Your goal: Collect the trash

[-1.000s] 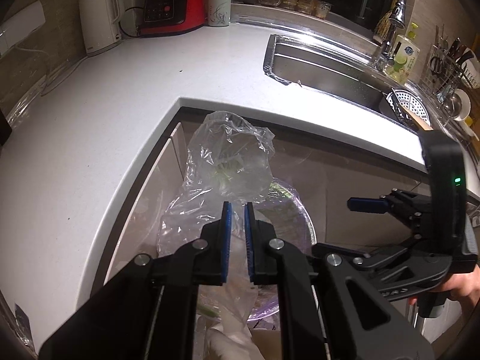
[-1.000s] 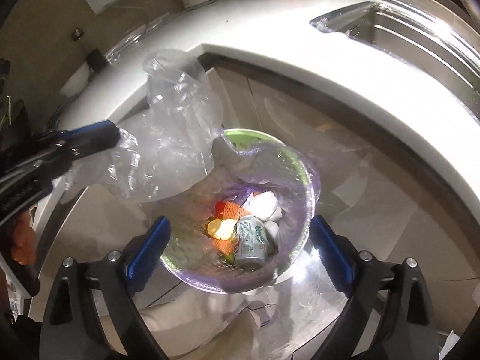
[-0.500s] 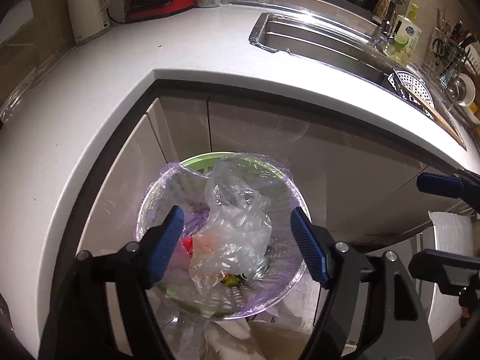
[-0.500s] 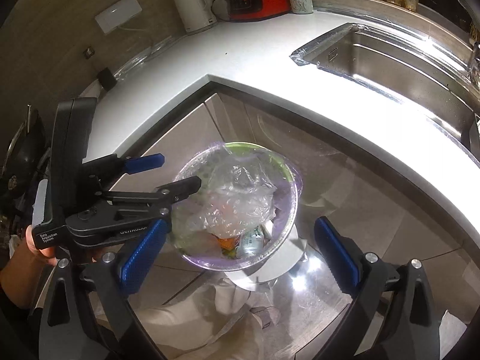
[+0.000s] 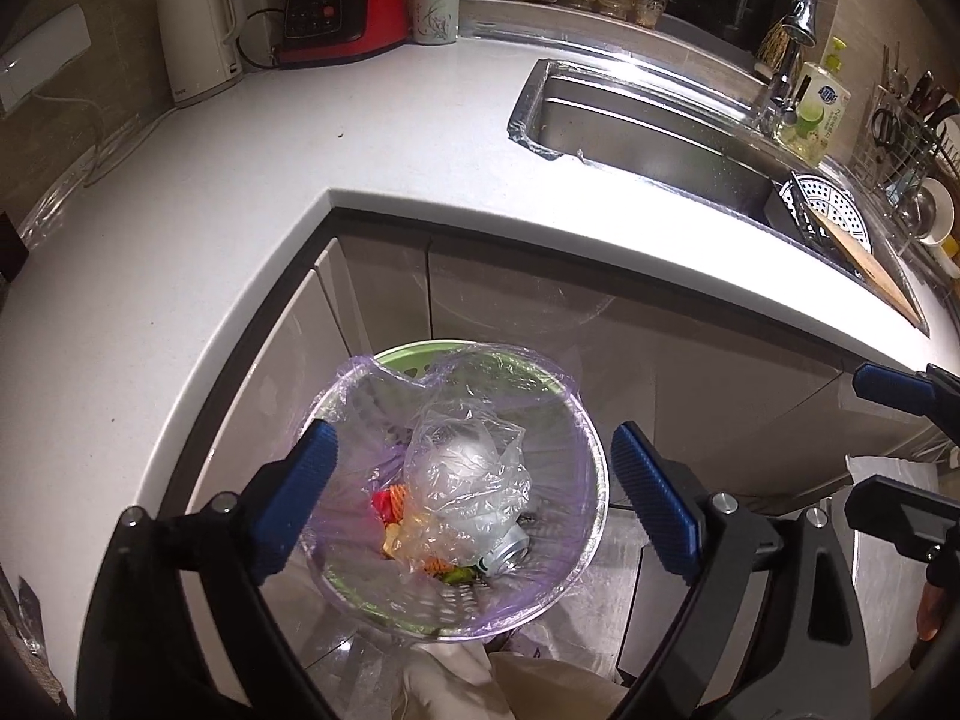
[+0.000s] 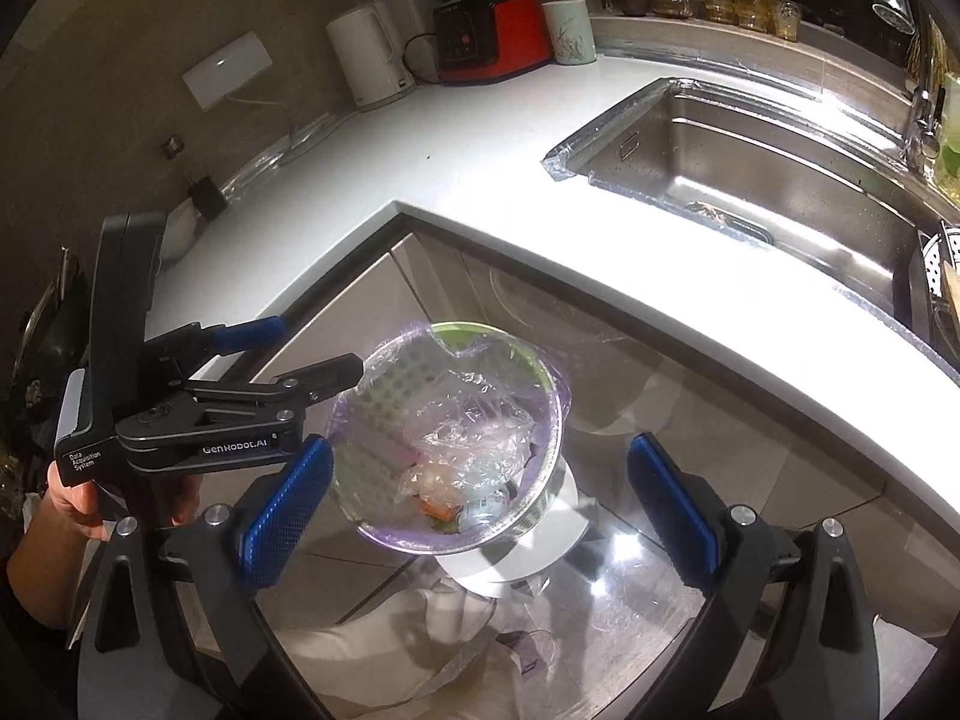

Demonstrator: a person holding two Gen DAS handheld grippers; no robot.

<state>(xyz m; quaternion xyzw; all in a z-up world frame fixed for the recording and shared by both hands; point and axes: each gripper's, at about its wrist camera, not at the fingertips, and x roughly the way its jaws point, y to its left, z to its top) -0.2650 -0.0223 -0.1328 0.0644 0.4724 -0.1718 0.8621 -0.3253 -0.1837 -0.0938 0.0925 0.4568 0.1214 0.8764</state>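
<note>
A green bin lined with a purple bag stands on the floor by the counter corner; it also shows in the right wrist view. A crumpled clear plastic bag lies inside on a can and orange scraps; the bag shows in the right wrist view too. My left gripper is open and empty above the bin, and shows from the side in the right wrist view. My right gripper is open and empty above the bin; its fingers show at the right of the left wrist view.
A white counter wraps around the bin, with a steel sink at the right. A white kettle, a red cooker and a cup stand at the back. A soap bottle stands by the tap. Grey cabinet doors face the bin.
My left gripper opened and let go of the clear plastic bag, which dropped into the bin. Both grippers have drawn back and up from the bin.
</note>
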